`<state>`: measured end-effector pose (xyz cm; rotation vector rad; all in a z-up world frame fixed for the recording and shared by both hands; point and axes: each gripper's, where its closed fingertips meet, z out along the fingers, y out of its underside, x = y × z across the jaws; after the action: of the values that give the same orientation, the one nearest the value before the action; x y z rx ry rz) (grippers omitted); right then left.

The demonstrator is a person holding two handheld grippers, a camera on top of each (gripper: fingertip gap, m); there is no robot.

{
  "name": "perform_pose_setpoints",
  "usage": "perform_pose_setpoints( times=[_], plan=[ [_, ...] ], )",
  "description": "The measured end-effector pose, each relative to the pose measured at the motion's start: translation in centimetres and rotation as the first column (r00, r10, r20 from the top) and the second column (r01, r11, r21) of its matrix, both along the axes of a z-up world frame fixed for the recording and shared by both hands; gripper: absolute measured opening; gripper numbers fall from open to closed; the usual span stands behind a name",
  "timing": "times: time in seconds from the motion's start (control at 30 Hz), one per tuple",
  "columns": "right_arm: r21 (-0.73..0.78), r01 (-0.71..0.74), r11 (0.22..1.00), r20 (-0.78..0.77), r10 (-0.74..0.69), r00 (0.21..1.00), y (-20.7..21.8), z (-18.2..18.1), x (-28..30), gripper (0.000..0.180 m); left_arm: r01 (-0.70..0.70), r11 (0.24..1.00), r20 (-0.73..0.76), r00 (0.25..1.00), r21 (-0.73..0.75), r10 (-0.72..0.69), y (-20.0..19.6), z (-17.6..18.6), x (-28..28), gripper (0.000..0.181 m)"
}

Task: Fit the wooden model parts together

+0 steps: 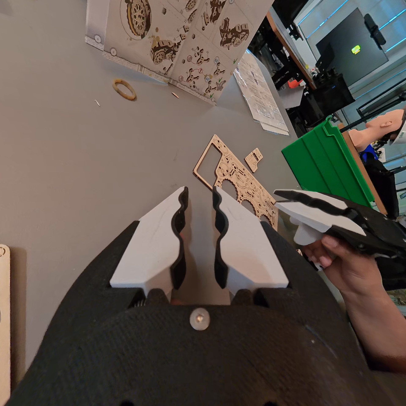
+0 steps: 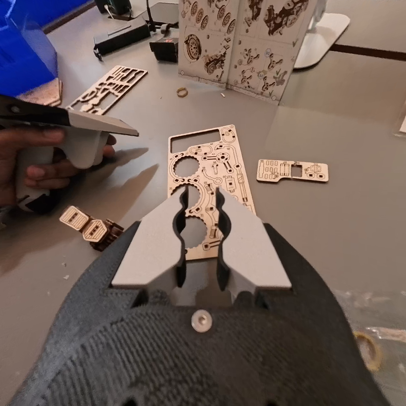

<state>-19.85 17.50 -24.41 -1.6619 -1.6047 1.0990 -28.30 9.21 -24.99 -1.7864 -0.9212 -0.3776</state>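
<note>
Both grippers, left (image 1: 200, 193) and right (image 2: 202, 189), parted, nothing held; sheet (image 2: 211, 175) at frame centre best approached low, part gripped by edge.

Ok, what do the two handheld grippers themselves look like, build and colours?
Both match: the left gripper and right gripper each have two light grey wedge-shaped fingers lined with wavy black pads, set in a black ribbed body with one silver screw at centre. Each has a pale grey pistol-style handle. No cables or sleeves show.
</note>
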Motion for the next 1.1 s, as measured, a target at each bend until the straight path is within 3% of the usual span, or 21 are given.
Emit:
perform_pose_setpoints(
  times=[0.37, 1.1],
  plan=[
    [-0.068, 0.004, 0.998, 0.038, -0.001, 0.999, 0.27, -0.55, -0.25, 0.023, -0.001, 1.000, 0.005, 1.000, -0.001, 0.001, 0.05, -0.09, -0.16, 0.018],
    [0.018, 0.002, 1.000, 0.022, -0.002, 1.000, -0.15, -0.38, -0.07, 0.021, 0.002, 1.000, -0.009, 1.000, -0.020, -0.002, 0.10, -0.20, -0.06, 0.019]
  ],
)
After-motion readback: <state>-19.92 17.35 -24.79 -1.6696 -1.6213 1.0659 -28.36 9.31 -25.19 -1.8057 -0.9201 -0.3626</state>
